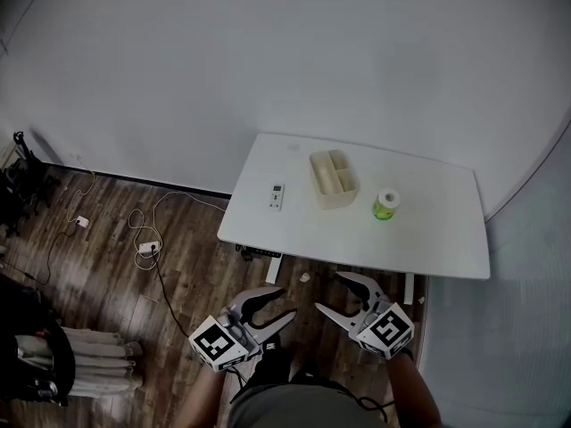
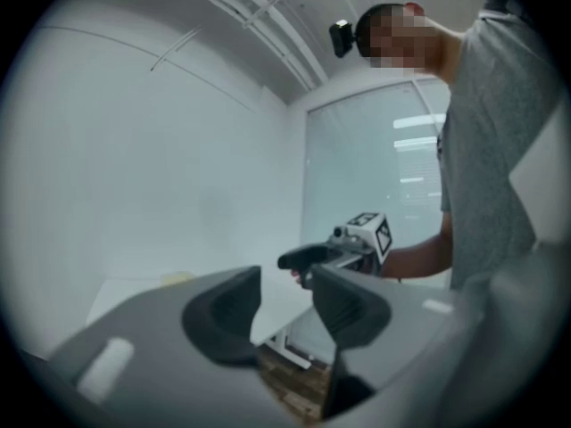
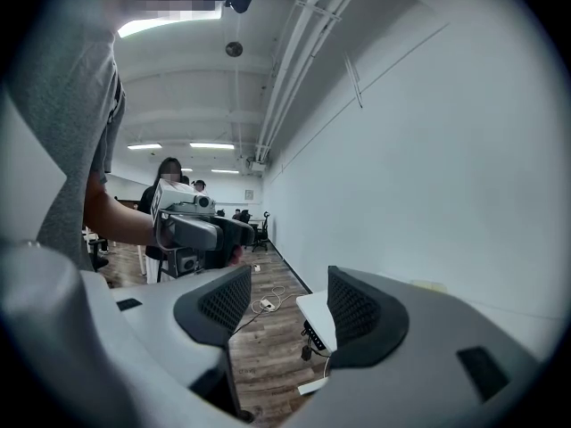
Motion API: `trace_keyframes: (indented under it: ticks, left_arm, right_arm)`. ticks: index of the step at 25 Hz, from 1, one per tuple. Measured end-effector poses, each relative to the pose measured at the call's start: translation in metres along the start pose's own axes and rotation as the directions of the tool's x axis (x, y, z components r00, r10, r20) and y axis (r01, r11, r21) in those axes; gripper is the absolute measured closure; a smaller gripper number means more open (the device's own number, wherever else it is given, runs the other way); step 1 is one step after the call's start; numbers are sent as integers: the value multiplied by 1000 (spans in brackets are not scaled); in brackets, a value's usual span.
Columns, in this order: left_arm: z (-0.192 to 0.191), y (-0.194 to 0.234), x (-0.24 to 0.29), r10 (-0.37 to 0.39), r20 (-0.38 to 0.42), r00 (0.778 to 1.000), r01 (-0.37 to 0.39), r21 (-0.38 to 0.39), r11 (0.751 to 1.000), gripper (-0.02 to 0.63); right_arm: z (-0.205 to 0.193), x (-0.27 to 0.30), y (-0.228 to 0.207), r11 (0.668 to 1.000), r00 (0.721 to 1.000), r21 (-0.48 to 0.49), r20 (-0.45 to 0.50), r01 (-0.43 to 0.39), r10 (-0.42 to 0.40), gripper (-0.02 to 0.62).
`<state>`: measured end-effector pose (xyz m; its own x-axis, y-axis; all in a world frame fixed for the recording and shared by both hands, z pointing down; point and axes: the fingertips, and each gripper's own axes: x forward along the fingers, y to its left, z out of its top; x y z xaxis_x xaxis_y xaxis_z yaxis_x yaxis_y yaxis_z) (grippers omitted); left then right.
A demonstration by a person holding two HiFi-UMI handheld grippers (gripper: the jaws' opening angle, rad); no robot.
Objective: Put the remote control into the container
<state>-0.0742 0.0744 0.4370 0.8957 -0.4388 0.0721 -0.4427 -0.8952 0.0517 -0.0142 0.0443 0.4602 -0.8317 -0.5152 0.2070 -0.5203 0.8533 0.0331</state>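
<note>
- The remote control (image 1: 277, 196) lies flat on the white tabletop (image 1: 428, 230), close to its left short edge and about midway between the near and far long edges.
- Its long axis runs from the near long edge toward the far one, almost parallel to the left short edge. A small dark patch shows toward its far end; the buttons are too small to make out.
- The container (image 1: 333, 178), a cream rectangular tray split into compartments, sits just to the right of the remote control and a little closer to the far edge. The two are apart, not touching. Its long axis also runs near to far, tilted slightly.
- A green-and-white cylinder (image 1: 385, 205) stands upright further right, beside the container's near right corner.
- The left gripper (image 1: 287, 301) is off the tabletop, in front of its near long edge and over the wooden floor (image 1: 116, 275). Its jaws stand apart with nothing between them.
- The right gripper (image 1: 328, 292) is just beside the left one, also short of the near edge. Its jaws are spread and hold nothing.
- Both grippers point roughly toward the tabletop and are well apart from the remote control.
- Cables and a power strip (image 1: 147, 248) lie on the floor left of the table.
</note>
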Motion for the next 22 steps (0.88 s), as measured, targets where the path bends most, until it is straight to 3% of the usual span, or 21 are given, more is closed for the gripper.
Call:
trace_keyframes:
  ticks: [5, 22]
  left_arm:
    - [-8, 33, -3, -16, 6, 1000, 16, -24, 1000, 445]
    - [-12, 178, -28, -65, 46, 997, 69, -88, 994, 445]
  right_arm:
    - [3, 31, -12, 1000, 1000, -3, -16, -4, 4, 337]
    - [21, 152, -54, 995, 993, 25, -72, 94, -92, 337]
